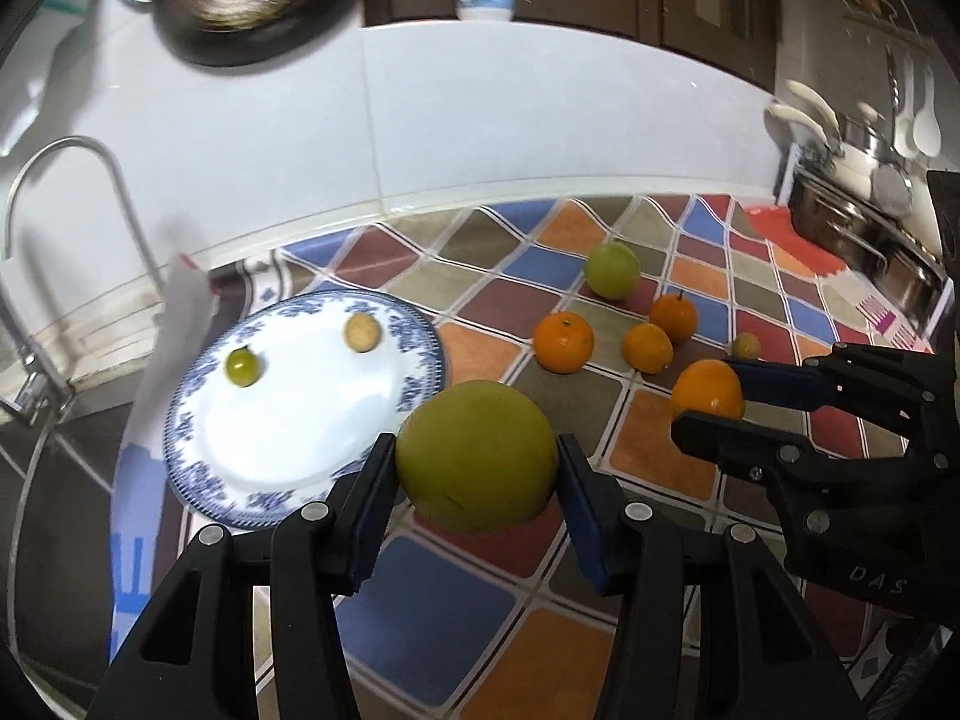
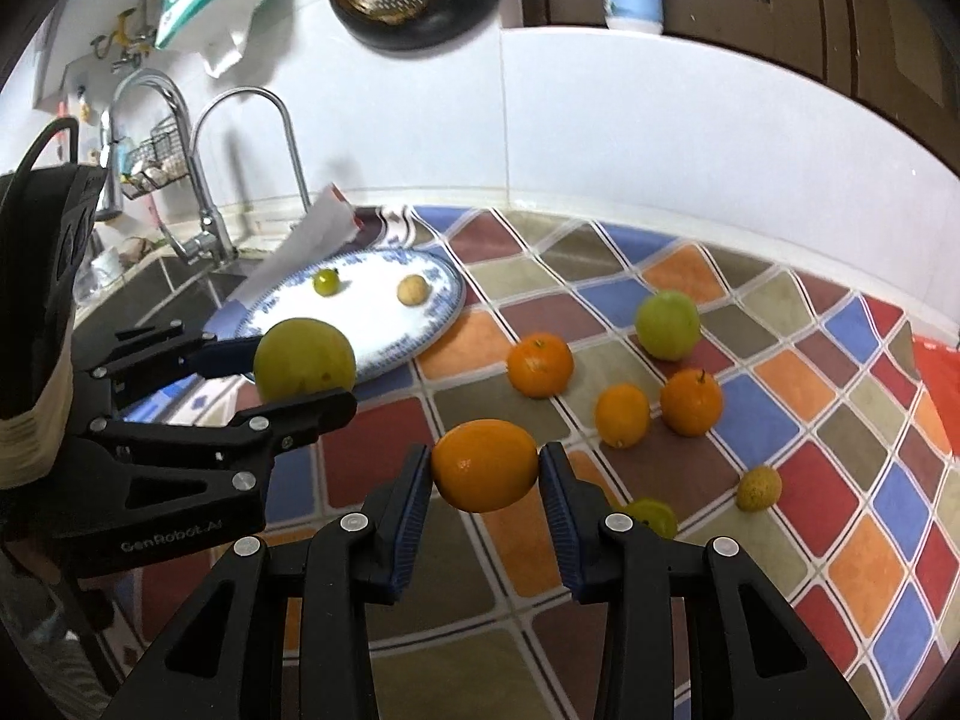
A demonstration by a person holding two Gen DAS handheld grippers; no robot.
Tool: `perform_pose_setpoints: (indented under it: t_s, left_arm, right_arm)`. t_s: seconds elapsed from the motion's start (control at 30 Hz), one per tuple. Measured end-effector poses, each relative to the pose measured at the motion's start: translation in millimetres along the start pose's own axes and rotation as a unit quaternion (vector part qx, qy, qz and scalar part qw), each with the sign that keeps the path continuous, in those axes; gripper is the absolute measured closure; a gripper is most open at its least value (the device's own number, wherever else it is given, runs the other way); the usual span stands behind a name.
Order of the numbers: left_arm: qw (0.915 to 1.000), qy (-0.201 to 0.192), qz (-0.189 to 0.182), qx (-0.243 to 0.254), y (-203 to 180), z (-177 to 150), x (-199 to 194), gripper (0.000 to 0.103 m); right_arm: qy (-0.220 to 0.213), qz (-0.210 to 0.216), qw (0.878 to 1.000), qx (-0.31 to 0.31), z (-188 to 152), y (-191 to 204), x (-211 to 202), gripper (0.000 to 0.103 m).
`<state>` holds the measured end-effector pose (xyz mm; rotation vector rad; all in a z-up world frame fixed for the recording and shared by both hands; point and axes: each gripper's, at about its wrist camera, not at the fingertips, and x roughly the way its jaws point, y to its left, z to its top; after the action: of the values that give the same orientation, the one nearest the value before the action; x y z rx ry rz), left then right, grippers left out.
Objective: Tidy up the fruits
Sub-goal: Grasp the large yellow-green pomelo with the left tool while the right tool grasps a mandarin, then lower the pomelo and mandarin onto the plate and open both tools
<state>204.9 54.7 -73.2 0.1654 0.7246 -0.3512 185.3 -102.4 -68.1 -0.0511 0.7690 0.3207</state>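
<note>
Here, the left gripper (image 1: 477,462) squeezes a big green fruit (image 1: 477,456) between its pads, just right of the plate (image 1: 414,330) and near its rim. The right gripper (image 2: 485,468) grips an orange (image 2: 485,465), further right of the plate. On the plate lie a small green fruit (image 1: 242,366) and a tan one (image 1: 362,332). Past the plate's right side, three oranges (image 1: 563,342) and a green apple (image 1: 612,270) sit on the cloth (image 1: 456,600).
</note>
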Motion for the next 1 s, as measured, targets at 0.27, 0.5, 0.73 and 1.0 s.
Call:
perform_pose_setpoints:
  t_s: [0.27,0.5,0.73,1.0]
  left_arm:
    - [0.999,-0.025,0.029,-0.022,17,-5,-25,0.052]
    - [0.9969,-0.036,0.061,-0.035,35,-5,-35,0.052]
    - [0.9937,-0.046,0.088,-0.051,58,5,-33,0.052]
    - [0.9915,-0.034,0.112,-0.056,84,13,-8,0.052]
  right_arm:
    - [-0.025,0.015,0.999,-0.017,17,19,-7,0.065]
    - [-0.035,0.034,0.999,-0.023,33,33,0,0.065]
    - [-0.037,0.055,0.998,-0.024,59,46,21,0.065]
    - [-0.023,0.062,0.997,-0.026,85,52,62,0.065]
